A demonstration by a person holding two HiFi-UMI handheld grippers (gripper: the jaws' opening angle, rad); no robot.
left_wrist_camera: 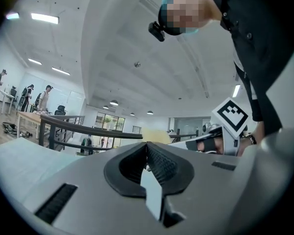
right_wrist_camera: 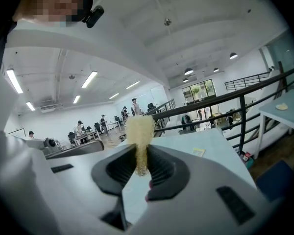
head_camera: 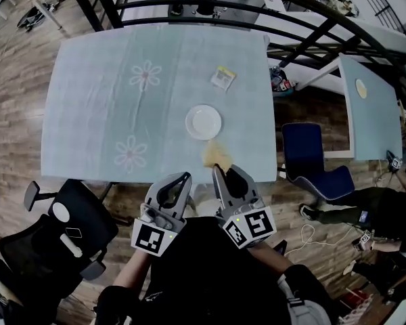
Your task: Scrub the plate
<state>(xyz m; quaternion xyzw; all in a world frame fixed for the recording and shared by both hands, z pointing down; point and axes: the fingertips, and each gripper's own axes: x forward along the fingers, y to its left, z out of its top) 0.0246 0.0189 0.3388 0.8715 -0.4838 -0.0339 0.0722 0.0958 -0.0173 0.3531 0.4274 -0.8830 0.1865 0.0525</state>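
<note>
A small white plate (head_camera: 204, 122) lies on the light blue tablecloth (head_camera: 101, 107), right of centre. My right gripper (head_camera: 216, 170) is at the table's near edge, shut on a tan scrubbing sponge (head_camera: 217, 155) that sticks out past its tips toward the plate; the sponge (right_wrist_camera: 139, 133) shows pinched between the ribbed pads in the right gripper view. My left gripper (head_camera: 187, 178) is beside it, just left, jaws pressed together with nothing between them (left_wrist_camera: 147, 151). Both point up and away from the table; the plate is hidden in both gripper views.
A yellow-and-white packet (head_camera: 222, 78) lies on the cloth beyond the plate. A black office chair (head_camera: 61, 239) stands at the near left, a blue chair (head_camera: 311, 161) right of the table. A black railing (head_camera: 210, 5) runs behind. A second table (head_camera: 369, 107) is at right.
</note>
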